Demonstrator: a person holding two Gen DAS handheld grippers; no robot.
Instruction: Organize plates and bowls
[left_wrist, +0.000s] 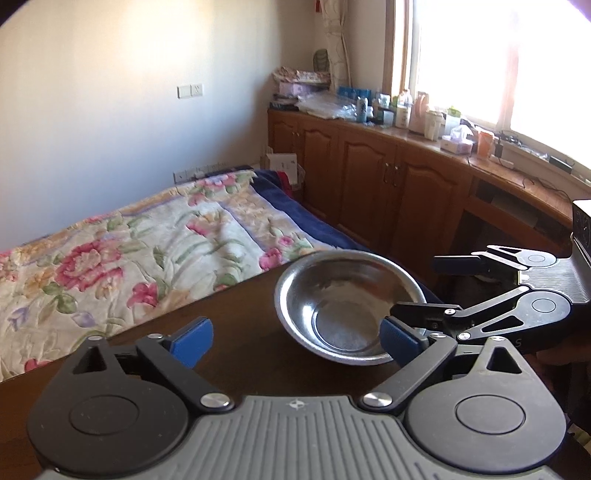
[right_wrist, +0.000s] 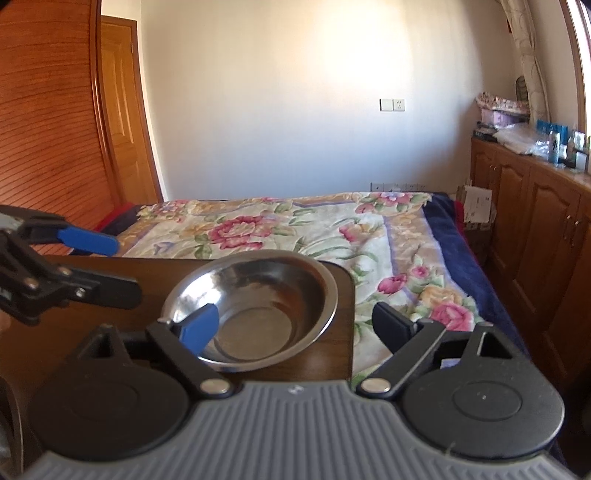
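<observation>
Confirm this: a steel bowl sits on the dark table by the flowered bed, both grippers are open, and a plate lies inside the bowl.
One detail is wrong: no plate lies inside the steel bowl; both wrist views show it empty. It does sit on the dark table by the flowered bed, and the left gripper and right gripper are open.

We see daylight blowing out the bright wood-framed window (left_wrist: 480, 55); fisheye bends the edges, and both views look slightly soft.
</observation>
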